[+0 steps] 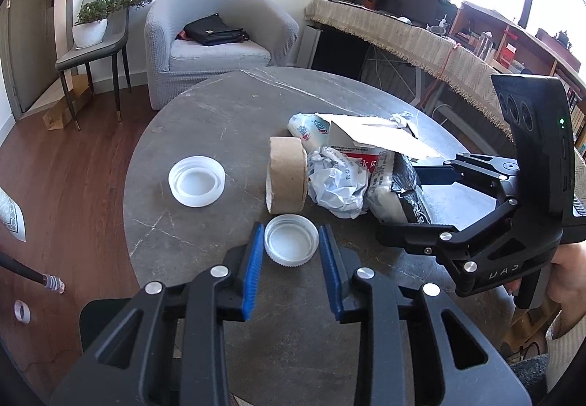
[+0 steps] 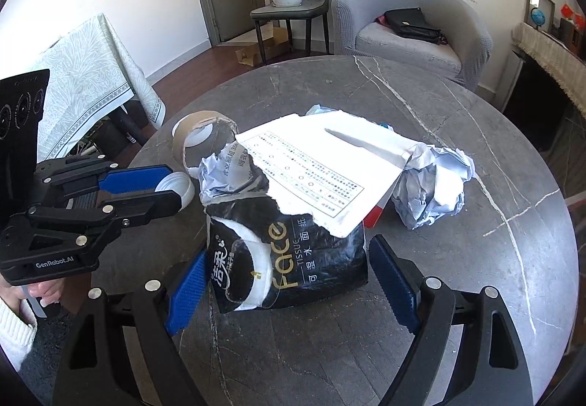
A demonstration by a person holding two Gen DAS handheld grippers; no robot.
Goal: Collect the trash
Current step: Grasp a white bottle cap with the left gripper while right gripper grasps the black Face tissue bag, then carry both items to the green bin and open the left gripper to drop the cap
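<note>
Left wrist view: the left gripper (image 1: 291, 246) has its two blue pads on both sides of a small white cap (image 1: 291, 239), low in the middle of the frame. The pads sit right at the cap's edges, clamped on it. The cap lies on the round grey table (image 1: 219, 120). There are two white caps: this one and a bigger lid (image 1: 196, 181) to the left. One brown tape roll (image 1: 287, 179) stands on its edge just above the small cap. One crumpled paper (image 1: 338, 182) lies right of the roll. The right gripper (image 1: 410, 193) reaches in from the right edge, its jaws wide apart around a black tissue pack (image 1: 399, 190). A hand (image 1: 567, 270) holds it at the right edge.

Right wrist view: the right gripper (image 2: 285, 281) is wide open, with the tissue pack (image 2: 293, 259) between its two blue pads at the bottom middle. I cannot tell if the pads touch it. One torn white sheet (image 2: 318, 164) lies on top of the pack. Two crumpled papers show, one at the pack's top (image 2: 219, 175) and one to the right (image 2: 432, 186). The left gripper (image 2: 172, 186) comes in from the left edge, pinching the small cap (image 2: 179, 186).
</note>
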